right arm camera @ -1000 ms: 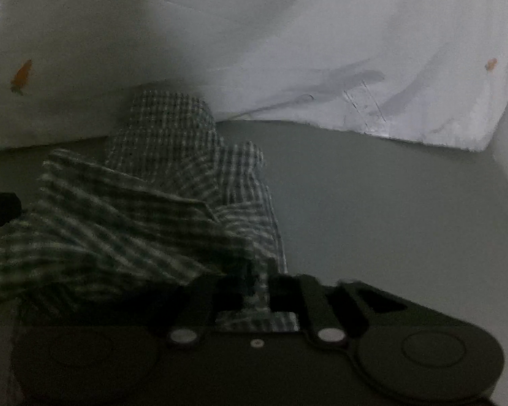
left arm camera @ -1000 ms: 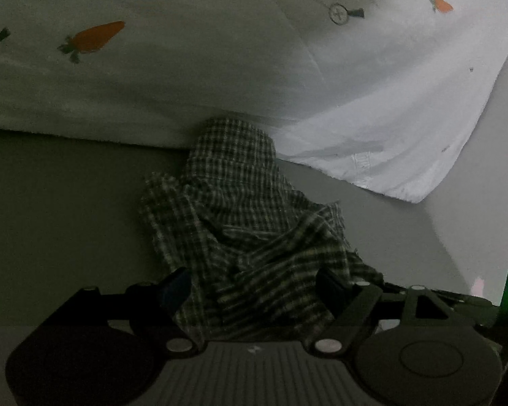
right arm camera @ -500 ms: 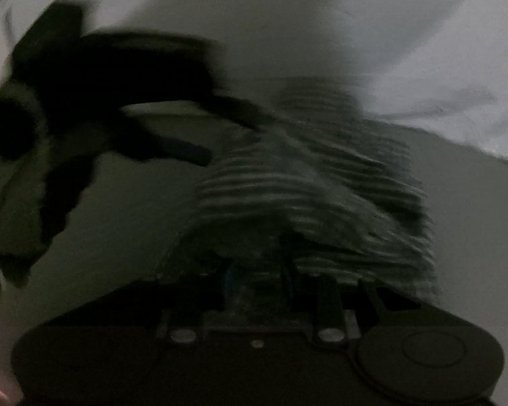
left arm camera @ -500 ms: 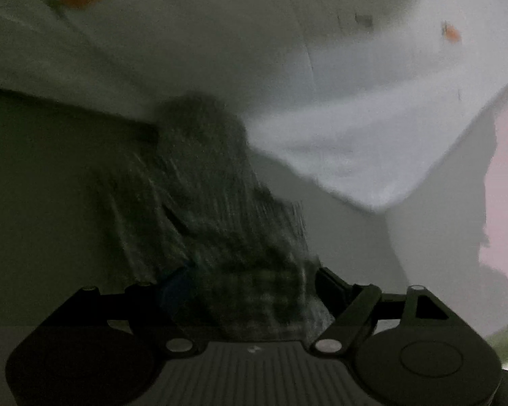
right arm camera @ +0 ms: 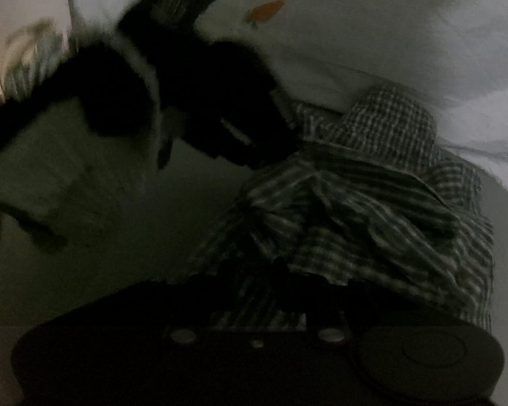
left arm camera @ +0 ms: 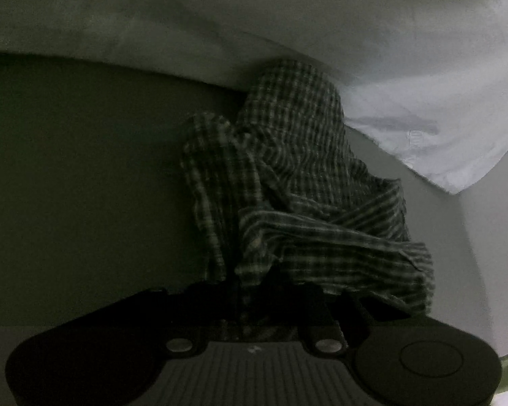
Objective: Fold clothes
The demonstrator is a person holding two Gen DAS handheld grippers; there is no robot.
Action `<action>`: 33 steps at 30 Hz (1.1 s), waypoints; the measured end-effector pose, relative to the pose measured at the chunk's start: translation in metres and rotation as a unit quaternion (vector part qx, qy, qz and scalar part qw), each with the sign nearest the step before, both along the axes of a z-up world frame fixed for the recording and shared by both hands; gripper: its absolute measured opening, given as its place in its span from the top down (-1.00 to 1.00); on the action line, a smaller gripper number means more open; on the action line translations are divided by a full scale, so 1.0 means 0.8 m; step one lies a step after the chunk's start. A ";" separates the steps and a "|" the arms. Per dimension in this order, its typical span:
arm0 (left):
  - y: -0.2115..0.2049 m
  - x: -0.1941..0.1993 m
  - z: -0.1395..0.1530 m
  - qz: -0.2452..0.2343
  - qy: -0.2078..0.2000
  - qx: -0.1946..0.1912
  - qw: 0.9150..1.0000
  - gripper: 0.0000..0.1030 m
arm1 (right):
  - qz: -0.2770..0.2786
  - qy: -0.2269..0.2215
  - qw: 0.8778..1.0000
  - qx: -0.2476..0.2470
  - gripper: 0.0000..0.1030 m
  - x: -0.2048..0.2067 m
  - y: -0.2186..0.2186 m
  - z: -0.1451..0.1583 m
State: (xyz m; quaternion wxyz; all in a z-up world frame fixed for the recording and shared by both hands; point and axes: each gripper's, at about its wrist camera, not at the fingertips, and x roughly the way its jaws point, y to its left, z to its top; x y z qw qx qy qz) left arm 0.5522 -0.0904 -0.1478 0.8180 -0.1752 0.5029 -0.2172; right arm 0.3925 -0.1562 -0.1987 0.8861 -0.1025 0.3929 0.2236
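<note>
Checked green-and-white cotton garment (left arm camera: 298, 182) lies crumpled on the grey surface (left arm camera: 84, 186), near hems between both grippers' closing jaws: left gripper (left arm camera: 254, 299), right gripper (right arm camera: 264, 291). Beyond, it touches the white carrot-print sheet (left arm camera: 423, 77).

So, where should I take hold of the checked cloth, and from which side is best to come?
Grip the checked garment at its near bunched edge, coming from the near side and angled down. It lies crumpled on the grey surface, its far end against the white sheet, so only the near hem seems free. The left gripper and right gripper are closing there, with cloth between their fingers.
</note>
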 end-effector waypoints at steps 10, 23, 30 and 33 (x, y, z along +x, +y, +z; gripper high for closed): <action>0.023 -0.037 0.070 0.003 -0.123 -0.059 0.991 -0.48 | -0.181 -0.087 0.979 0.041 0.67 0.023 -0.108 0.067; -0.016 -0.050 -0.022 -0.038 -0.061 -0.079 0.994 0.10 | -0.214 -0.011 0.977 0.002 0.46 0.064 -0.140 0.006; -0.001 -0.071 0.014 -0.031 -0.054 -0.053 0.997 -0.22 | -0.235 -0.012 0.971 0.042 -0.05 0.012 -0.171 0.037; 0.008 -0.100 0.031 -0.028 -0.060 -0.044 0.997 -0.61 | -0.271 0.015 0.961 0.052 -0.14 -0.027 -0.194 0.034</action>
